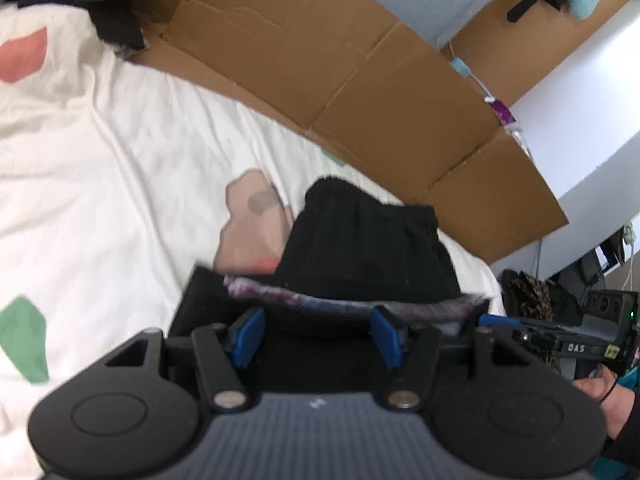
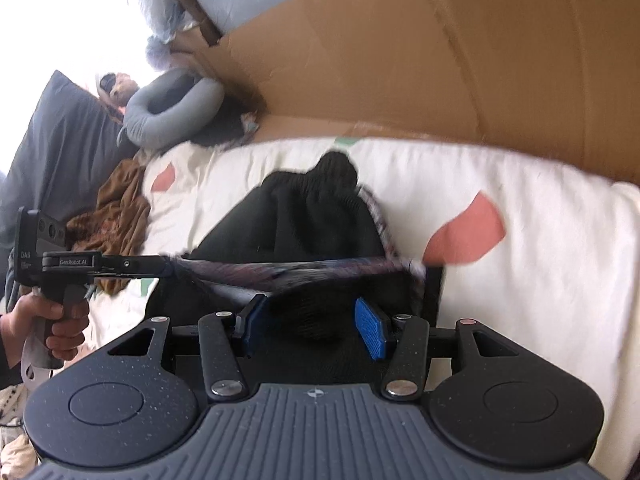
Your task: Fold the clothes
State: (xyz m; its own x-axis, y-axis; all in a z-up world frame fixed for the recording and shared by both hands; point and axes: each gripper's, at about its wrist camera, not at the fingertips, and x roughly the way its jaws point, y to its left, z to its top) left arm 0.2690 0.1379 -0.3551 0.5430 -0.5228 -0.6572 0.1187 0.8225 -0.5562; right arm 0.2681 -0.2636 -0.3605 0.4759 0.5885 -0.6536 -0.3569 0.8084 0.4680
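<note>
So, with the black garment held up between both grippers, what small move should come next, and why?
Probably carry the held edge forward and lower it onto the far end. The left gripper and right gripper grip the black garment taut between them, above the duvet, while its far end seems to rest on the duvet, so a half fold looks ready.

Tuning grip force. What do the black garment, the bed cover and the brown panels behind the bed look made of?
Black garment: looks like a soft matte knit, with a gathered ribbed band at its far end; a patterned purplish layer shows along its edge.
Bed cover: white woven fabric, probably cotton, matte, creased, with printed colour patches.
Brown panels: corrugated cardboard, judging by fold lines and flap seams.
</note>
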